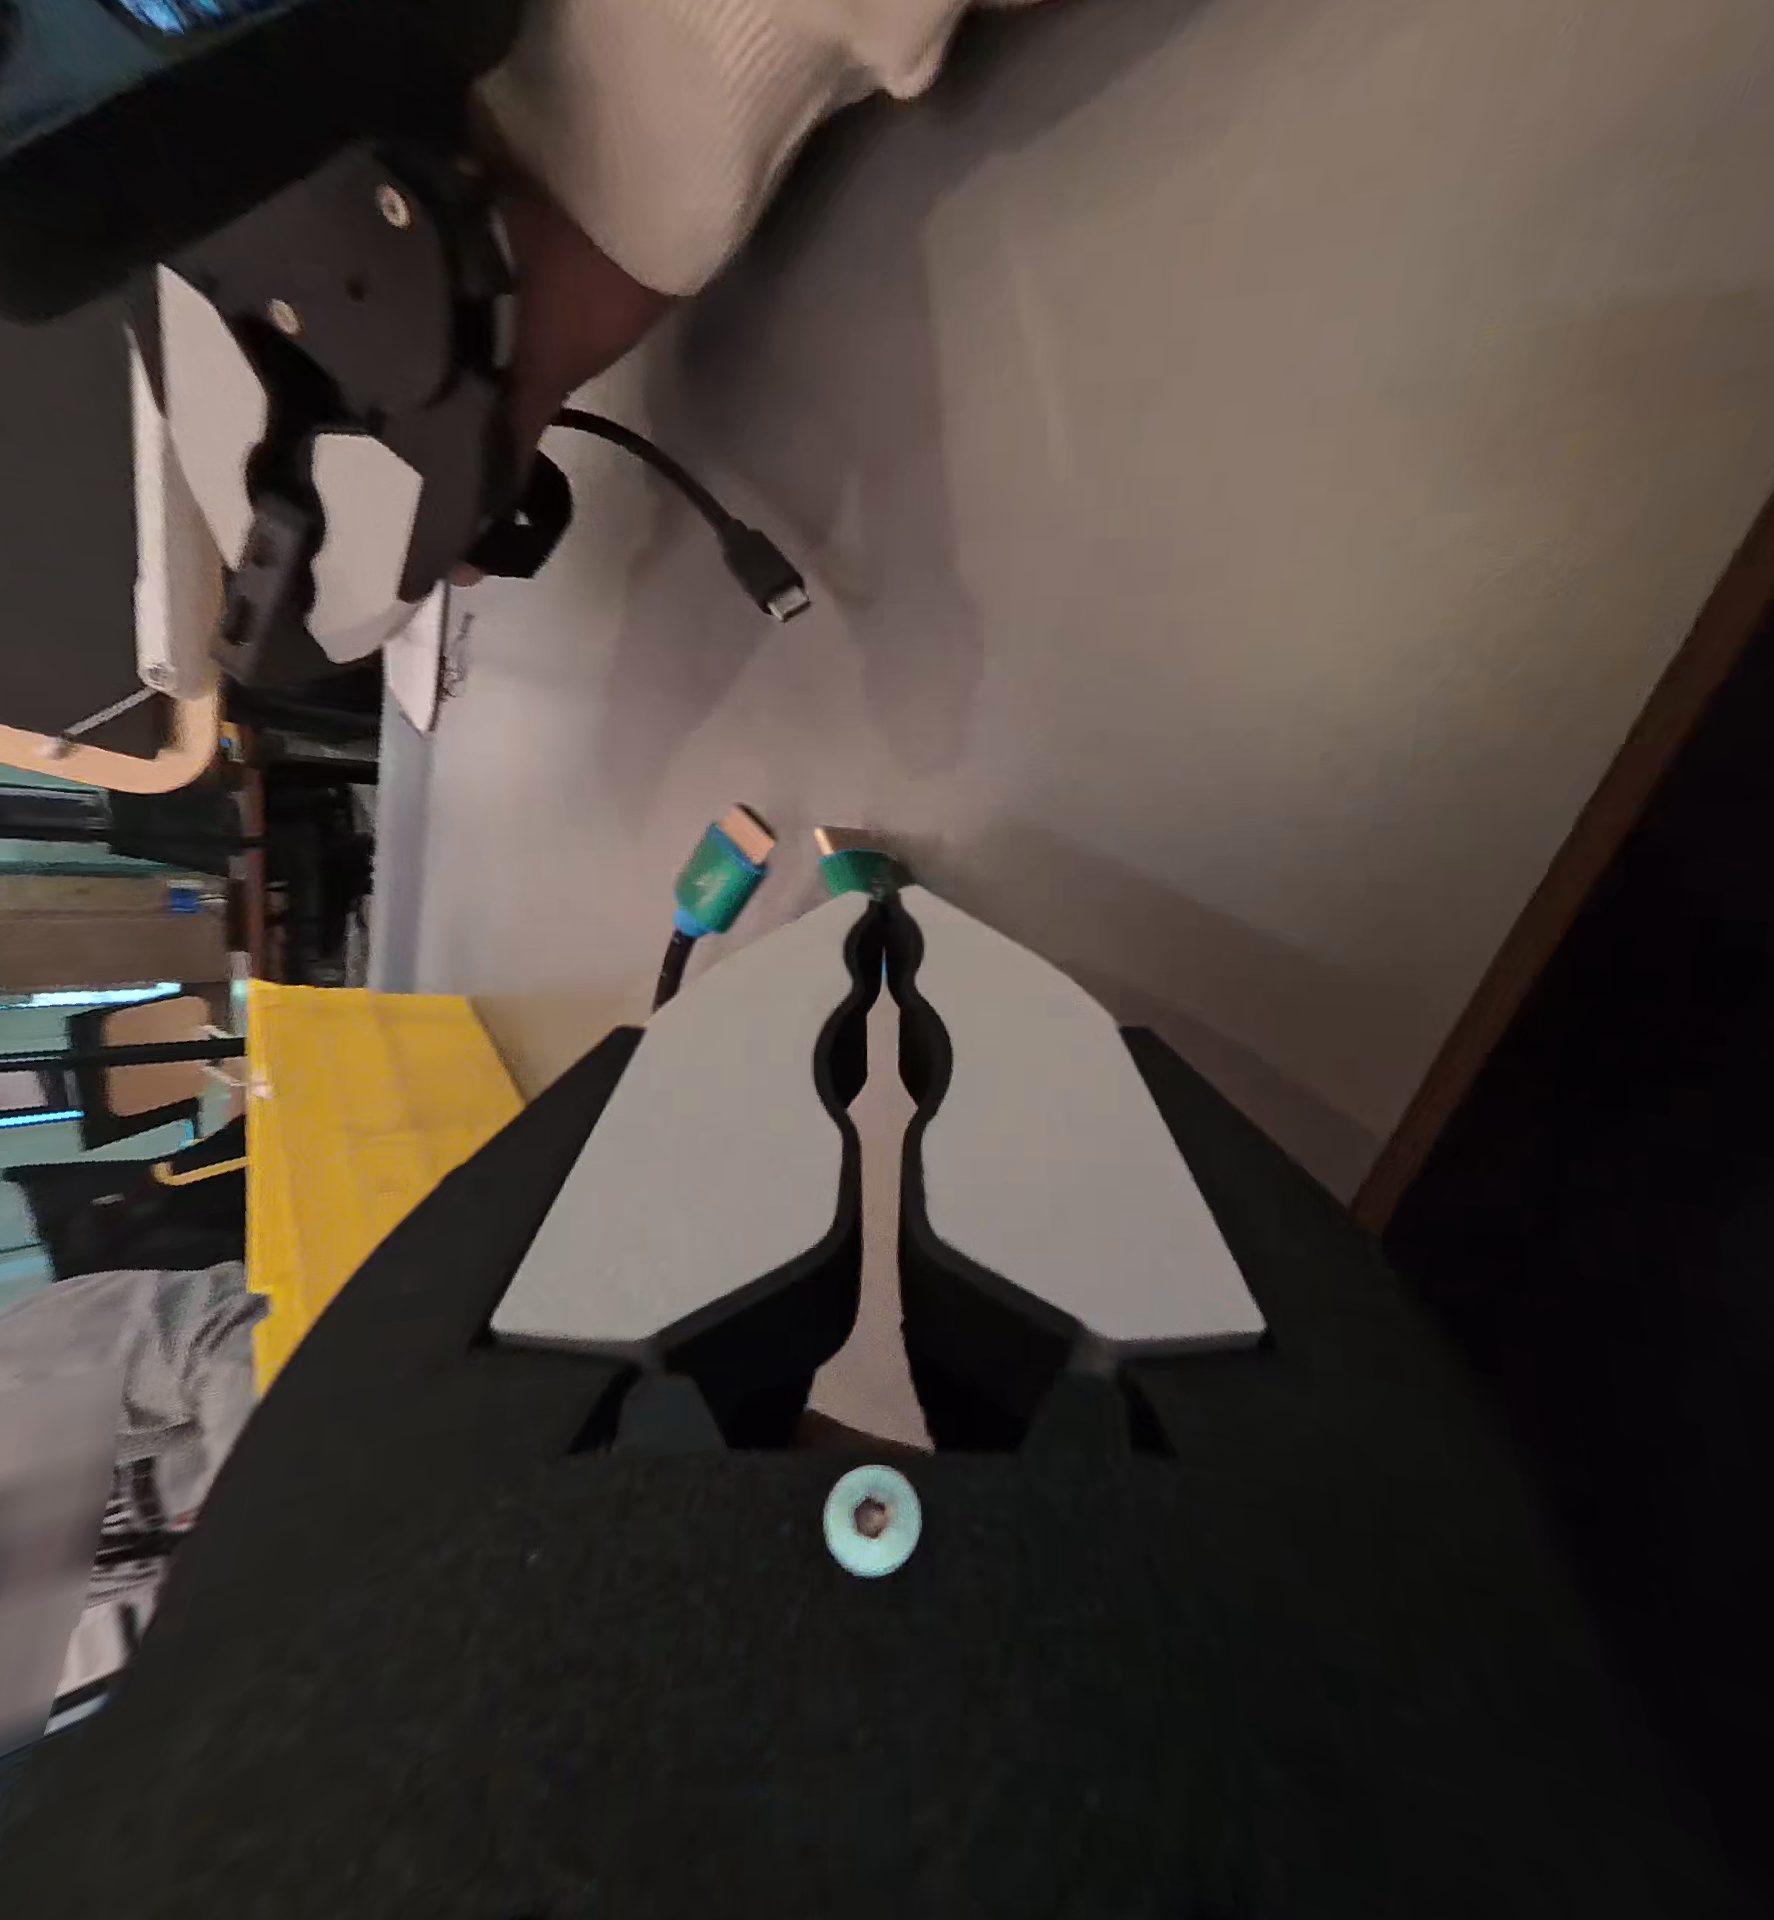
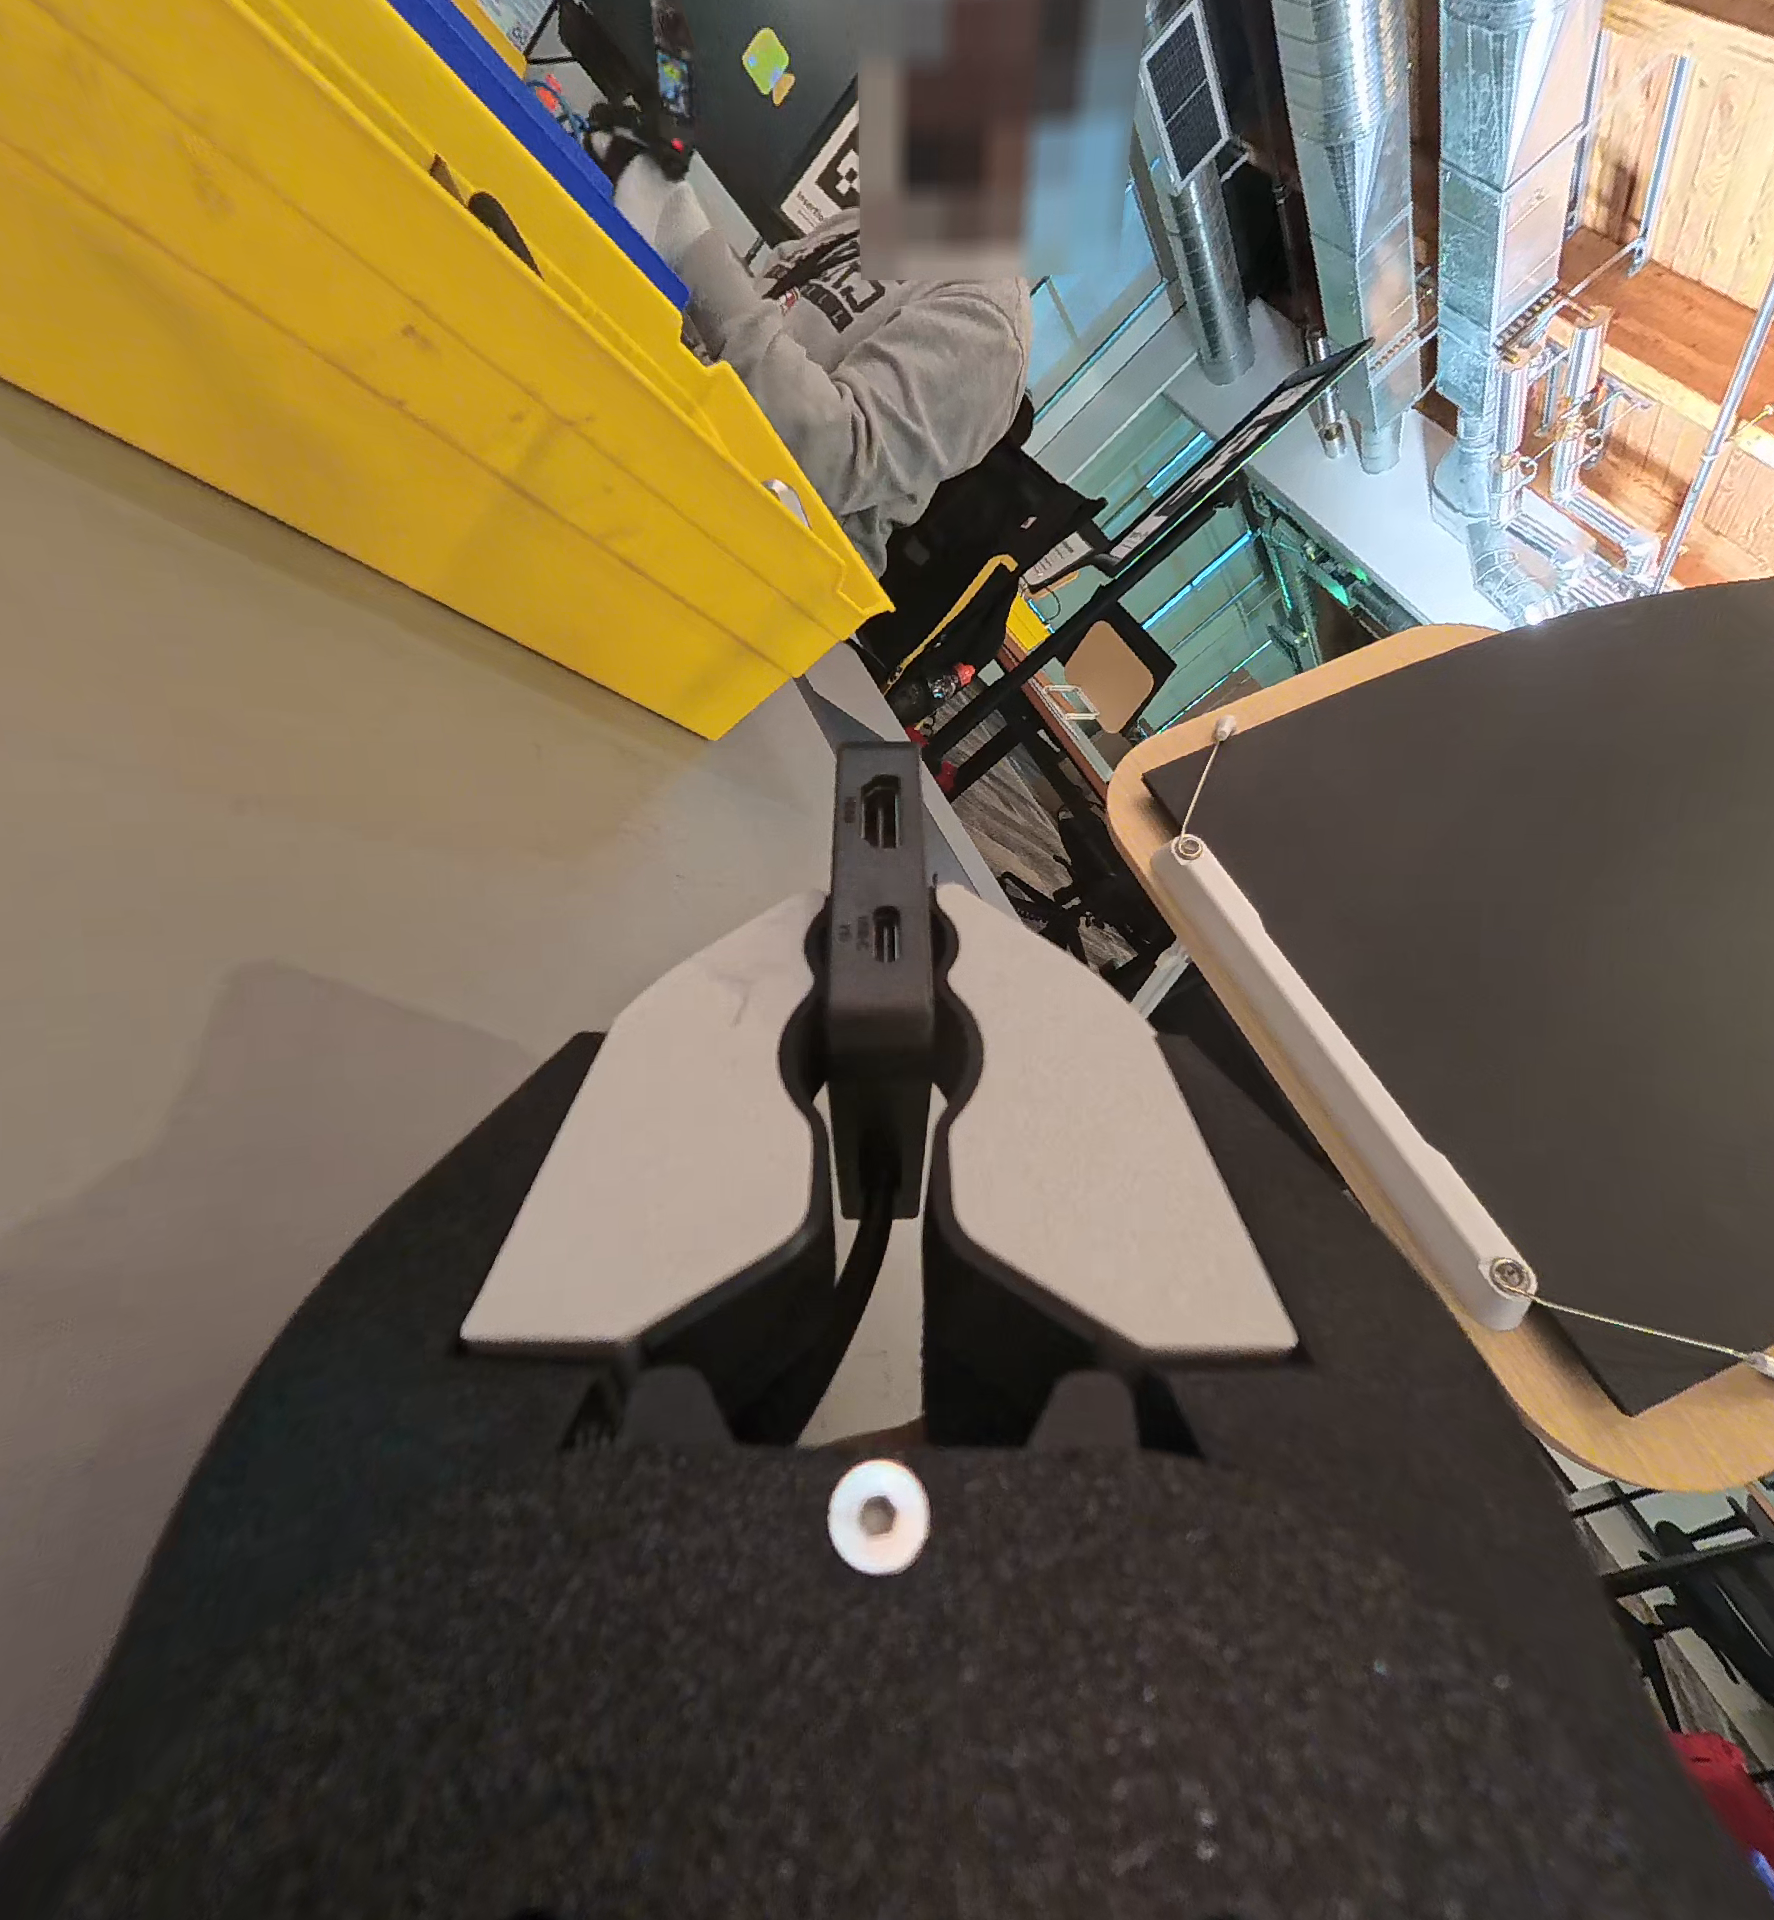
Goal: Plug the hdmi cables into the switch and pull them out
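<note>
My left gripper point(image 1: 878, 902) is shut on a green HDMI plug point(image 1: 855, 871) whose gold tip points up and left, above the grey table point(image 1: 1226, 520). A second green and blue HDMI plug point(image 1: 725, 871) on a dark braided cable lies just left of it. My right gripper point(image 2: 881, 935) is shut on the black switch point(image 2: 881, 914), held up off the table with its port side facing the camera; both ports look empty. The right gripper also shows at the upper left of the left wrist view point(image 1: 343, 499), with the switch's short black cable and small plug point(image 1: 774, 587) hanging free.
Yellow bins point(image 2: 363, 343) stand along the table's far side, with a blue one behind. A black board with a wooden rim point(image 2: 1548, 987) is at the right. A person in a grey hoodie point(image 2: 883, 384) sits beyond. The table's wooden edge point(image 1: 1589, 810) runs on the right.
</note>
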The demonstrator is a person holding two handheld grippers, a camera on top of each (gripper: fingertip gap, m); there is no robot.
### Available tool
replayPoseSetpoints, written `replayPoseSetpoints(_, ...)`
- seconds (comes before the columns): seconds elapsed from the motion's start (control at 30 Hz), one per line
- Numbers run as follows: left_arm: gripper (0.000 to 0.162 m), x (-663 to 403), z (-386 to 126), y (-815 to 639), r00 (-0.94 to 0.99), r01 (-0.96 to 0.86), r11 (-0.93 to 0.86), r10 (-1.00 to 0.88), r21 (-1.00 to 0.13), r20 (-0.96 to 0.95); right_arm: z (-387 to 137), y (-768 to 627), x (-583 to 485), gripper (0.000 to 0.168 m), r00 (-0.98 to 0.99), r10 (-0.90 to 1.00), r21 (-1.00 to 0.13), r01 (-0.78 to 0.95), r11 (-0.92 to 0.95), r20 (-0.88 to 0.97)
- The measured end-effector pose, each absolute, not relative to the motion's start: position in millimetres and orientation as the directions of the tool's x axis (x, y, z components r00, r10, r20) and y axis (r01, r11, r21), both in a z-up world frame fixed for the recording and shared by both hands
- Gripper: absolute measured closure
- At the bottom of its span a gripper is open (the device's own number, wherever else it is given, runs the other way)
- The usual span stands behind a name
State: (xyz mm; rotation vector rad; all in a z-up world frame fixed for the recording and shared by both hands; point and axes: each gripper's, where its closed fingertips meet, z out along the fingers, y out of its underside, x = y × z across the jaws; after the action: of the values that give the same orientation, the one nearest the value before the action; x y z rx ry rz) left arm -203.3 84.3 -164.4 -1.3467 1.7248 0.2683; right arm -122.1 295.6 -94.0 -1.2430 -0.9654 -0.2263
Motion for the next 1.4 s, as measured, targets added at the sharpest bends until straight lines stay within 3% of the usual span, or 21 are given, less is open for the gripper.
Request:
replayPoseSetpoints(0.17,0.162,-222.9,-152.8,86.8,0.128,-0.784,0.262,-0.819,-0.563,-0.559,-94.0,295.5,-121.5,0.154,0.607,0.343,-0.697,0.624,0.353,0.717)
replayPoseSetpoints(0.23,0.148,-233.3,-154.6,87.3,0.163,-0.777,0.197,-0.855,-0.598,-0.493,-94.4,295.7,-122.1,0.154,0.604,0.344,-0.695,0.626,0.354,0.719)
replayPoseSetpoints(0.33,0.136,-235.8,-160.1,85.2,0.174,-0.790,0.191,-0.842,-0.583,-0.512,-95.4,296.4,-123.3,0.154,0.597,0.345,-0.690,0.631,0.355,0.724)
replayPoseSetpoints(0.53,0.138,-225.5,-181.7,86.2,0.180,-0.815,0.156,-0.848,-0.559,-0.499,-94.8,295.4,-122.6,0.154,0.601,0.344,-0.693,0.629,0.353,0.721)
replayPoseSetpoints(0.57,0.139,-226.8,-186.1,90.2,0.181,-0.828,0.147,-0.844,-0.541,-0.506,-95.1,295.4,-122.6,0.154,0.601,0.345,-0.693,0.629,0.353,0.721)
replayPoseSetpoints(0.6,0.151,-228.2,-188.1,95.0,0.185,-0.838,0.144,-0.833,-0.526,-0.522,-95.2,295.5,-122.8,0.154,0.600,0.345,-0.692,0.630,0.353,0.722)
replayPoseSetpoints(0.73,0.155,-234.4,-187.1,107.8,0.230,-0.845,0.086,-0.832,-0.527,-0.504,-95.0,295.7,-123.4,0.154,0.597,0.344,-0.689,0.631,0.357,0.725)
replayPoseSetpoints(0.93,0.156,-226.3,-126.0,120.2,0.368,-0.577,-0.294,-0.926,-0.762,0.078,-84.5,288.1,-125.4,0.154,0.590,0.277,-0.648,0.637,0.417,0.758)
replayPoseSetpoints(1.17,0.156,-208.8,-49.1,180.7,0.316,-0.373,-0.573,-0.818,-0.729,0.481,-44.9,265.8,-132.6,0.154,0.512,-0.022,-0.436,0.753,0.493,0.859)
replayPoseSetpoints(1.4,0.156,-189.0,-48.0,208.1,0.312,-0.271,-0.728,-0.685,-0.629,0.658,-46.2,270.8,-132.6,0.154,0.456,-0.095,-0.381,0.826,0.416,0.885)
